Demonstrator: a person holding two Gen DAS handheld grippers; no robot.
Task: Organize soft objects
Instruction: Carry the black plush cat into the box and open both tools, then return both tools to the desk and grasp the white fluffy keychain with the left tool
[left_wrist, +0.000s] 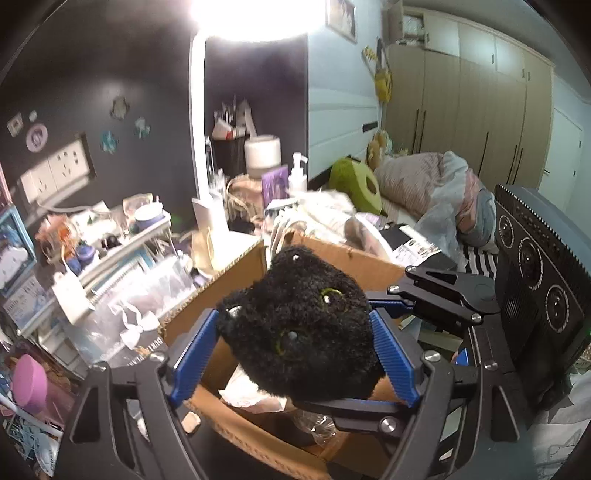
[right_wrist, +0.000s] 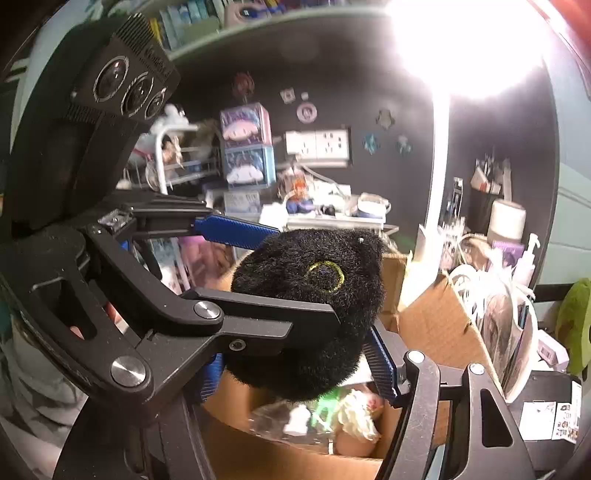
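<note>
One black plush toy (left_wrist: 295, 325), with two yellow-ringed eyes, suspended over one open cardboard box (left_wrist: 229, 273). Clamped at left and right between blue pads of left gripper (left_wrist: 293, 347); likewise pinched by right gripper (right_wrist: 299, 369). Inside box: crumpled plastic and pale soft items (right_wrist: 343, 410). Far right: one green cushion (left_wrist: 354, 184) on bed.

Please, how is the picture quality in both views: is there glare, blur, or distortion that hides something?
Left wrist view: the lamp is blown out to white at the top; the black plush toy shows little detail; fisheye bends the wardrobe. Right wrist view: lamp glare washes out the upper right; things inside the cardboard box look blurred; the shelf clutter is soft.
</note>
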